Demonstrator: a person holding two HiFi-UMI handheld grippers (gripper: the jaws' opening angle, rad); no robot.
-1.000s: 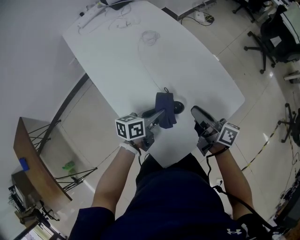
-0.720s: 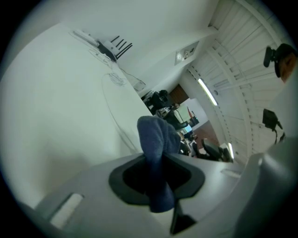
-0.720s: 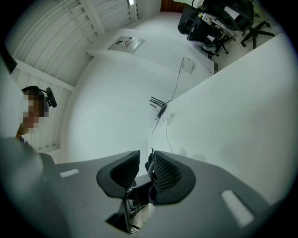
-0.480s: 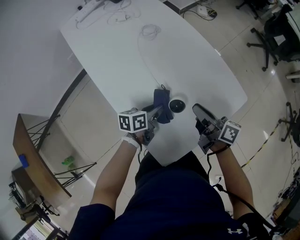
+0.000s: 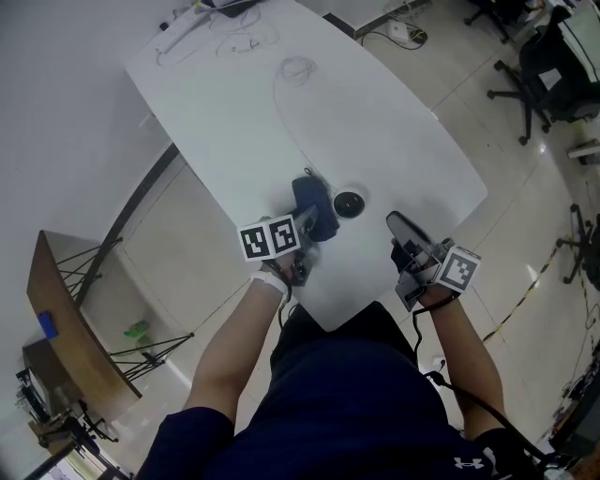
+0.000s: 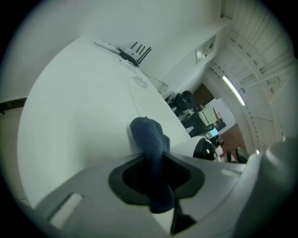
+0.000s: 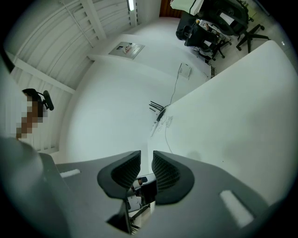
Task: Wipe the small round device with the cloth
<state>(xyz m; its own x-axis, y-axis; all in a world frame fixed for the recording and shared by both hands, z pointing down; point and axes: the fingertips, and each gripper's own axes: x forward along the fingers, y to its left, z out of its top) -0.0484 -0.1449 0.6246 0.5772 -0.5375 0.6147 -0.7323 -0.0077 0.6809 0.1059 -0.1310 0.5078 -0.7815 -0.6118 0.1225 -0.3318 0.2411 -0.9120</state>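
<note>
The small round black device (image 5: 348, 202) sits on the white table (image 5: 375, 122), near its front end. Just left of it hangs a dark blue cloth (image 5: 312, 211), and my left gripper (image 5: 309, 228) is shut on it. In the left gripper view the cloth (image 6: 151, 139) bunches out past the jaws onto the table, with the device (image 6: 205, 148) to its right. My right gripper (image 5: 398, 225) hovers right of the device, apart from it. Its jaws are closing, with a narrow gap and nothing between its pads (image 7: 165, 169).
A power strip and cables (image 5: 197, 14) lie at the table's far end, and a thin cable loop (image 5: 298, 70) runs down the middle. Office chairs (image 5: 553, 75) stand at the right. A wooden shelf (image 5: 66, 328) is on the floor at the left.
My left gripper has drawn the cloth leftward off the device, which now shows fully beside it. The right gripper has stayed in place.
</note>
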